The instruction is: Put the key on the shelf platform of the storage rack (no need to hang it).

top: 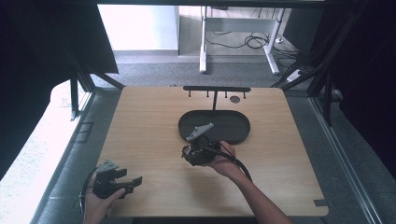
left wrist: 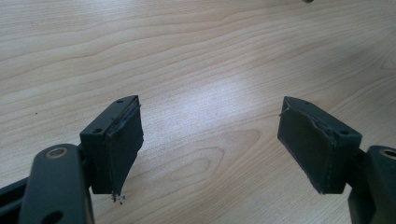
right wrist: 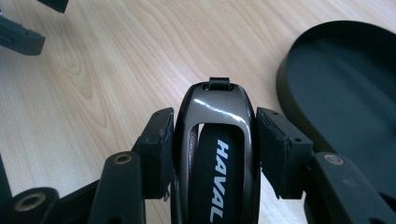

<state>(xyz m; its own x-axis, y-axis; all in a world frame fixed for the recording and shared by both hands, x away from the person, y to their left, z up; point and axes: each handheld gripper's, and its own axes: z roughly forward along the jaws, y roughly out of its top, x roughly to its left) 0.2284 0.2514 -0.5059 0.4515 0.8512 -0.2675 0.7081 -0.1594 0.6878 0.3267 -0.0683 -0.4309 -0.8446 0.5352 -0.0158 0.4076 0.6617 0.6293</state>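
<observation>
— What was the left gripper (top: 133, 181) doing at that moment?

— It sat low at the near left corner of the table (top: 140, 121), held in the person's left hand (top: 98, 203). Its jaws stood wide apart, with bare wood between the pads (left wrist: 122, 144) and nothing in them.

— And toward the middle?

— The right gripper (right wrist: 215, 140) was there, in the right hand (top: 224, 163), just in front of the dark oval tray (top: 233, 133). Its jaws were clamped on a car key (right wrist: 215, 154), a glossy dark fob with HAVAL printed in white down its face and a small loop at the far end. One pad pressed each side of the fob.

— Was the key in the tray?

— No, it was gripped over the wood, with the tray's rim just beside it on the right.

— Anything farther back?

— A black rack (top: 216, 89) with small hooks stood behind the tray, near the far edge of the table.
</observation>
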